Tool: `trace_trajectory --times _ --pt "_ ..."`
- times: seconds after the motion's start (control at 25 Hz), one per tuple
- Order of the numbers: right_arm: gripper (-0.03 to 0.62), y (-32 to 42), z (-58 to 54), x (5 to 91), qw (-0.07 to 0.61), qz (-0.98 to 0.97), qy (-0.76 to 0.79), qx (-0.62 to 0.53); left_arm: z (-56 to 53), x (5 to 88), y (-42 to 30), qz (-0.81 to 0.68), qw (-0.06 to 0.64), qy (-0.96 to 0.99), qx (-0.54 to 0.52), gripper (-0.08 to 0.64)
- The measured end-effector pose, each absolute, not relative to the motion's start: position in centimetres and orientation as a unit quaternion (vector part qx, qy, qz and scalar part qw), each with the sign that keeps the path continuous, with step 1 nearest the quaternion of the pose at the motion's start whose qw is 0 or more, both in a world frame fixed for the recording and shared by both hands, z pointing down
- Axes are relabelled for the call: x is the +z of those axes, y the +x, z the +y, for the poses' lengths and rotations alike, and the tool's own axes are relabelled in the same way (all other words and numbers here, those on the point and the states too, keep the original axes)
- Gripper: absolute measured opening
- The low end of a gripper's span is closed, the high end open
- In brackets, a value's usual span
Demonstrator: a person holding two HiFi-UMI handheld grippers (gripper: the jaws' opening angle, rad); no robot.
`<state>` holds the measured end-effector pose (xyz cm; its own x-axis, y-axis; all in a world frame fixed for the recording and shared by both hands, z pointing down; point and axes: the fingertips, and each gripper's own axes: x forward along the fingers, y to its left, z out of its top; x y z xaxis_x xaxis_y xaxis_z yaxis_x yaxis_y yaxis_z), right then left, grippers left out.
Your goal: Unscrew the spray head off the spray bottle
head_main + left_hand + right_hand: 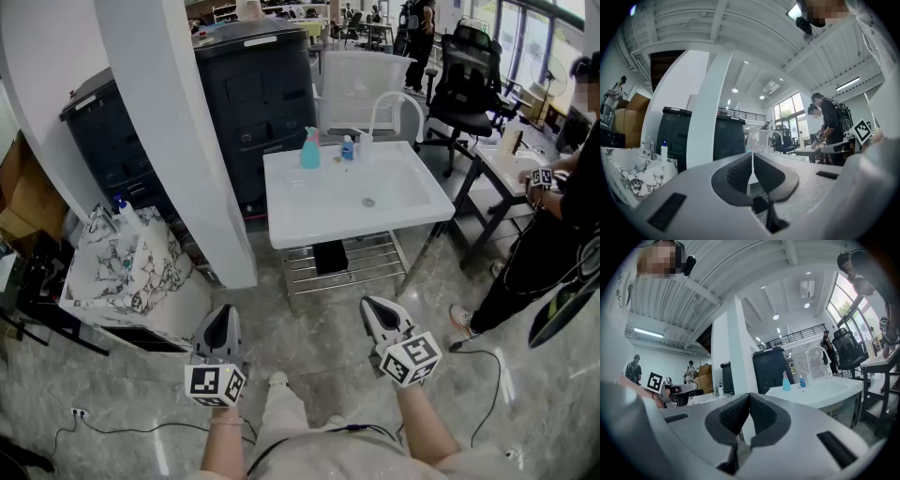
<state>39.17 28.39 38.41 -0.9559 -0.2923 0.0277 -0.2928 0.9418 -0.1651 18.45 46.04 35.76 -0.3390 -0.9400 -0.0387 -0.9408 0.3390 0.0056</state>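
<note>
The teal spray bottle [309, 150] with a pink-tipped spray head stands upright at the back of a white sink table [319, 211], far ahead of both grippers. It shows again in the right gripper view as the spray bottle [786, 381] on the sink table [825, 392]. My left gripper [220, 316] is held low at the left, its jaws shut and empty. At the right my right gripper [374, 306] is likewise shut on nothing. Seen up close, the left gripper [751, 157] and the right gripper [749, 397] have their pads pressed together.
A small blue bottle [347, 148] and a curved faucet [389, 101] stand beside the spray bottle. A white pillar [178, 141] and dark bins [258, 89] lie ahead left, and a marble-patterned basin [122, 267] stands at the left. A person [562, 202] stands at a desk on the right.
</note>
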Motion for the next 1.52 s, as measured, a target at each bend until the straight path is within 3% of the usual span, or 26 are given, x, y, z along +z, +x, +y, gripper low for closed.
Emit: trace_trajectory --times 1.52 --pt "0.003 20.9 17.0 40.7 0.023 -0.952 0.291 0.09 28.1 38.2 -3.6 0.716 -0.018 -0.697 0.012 0.015"
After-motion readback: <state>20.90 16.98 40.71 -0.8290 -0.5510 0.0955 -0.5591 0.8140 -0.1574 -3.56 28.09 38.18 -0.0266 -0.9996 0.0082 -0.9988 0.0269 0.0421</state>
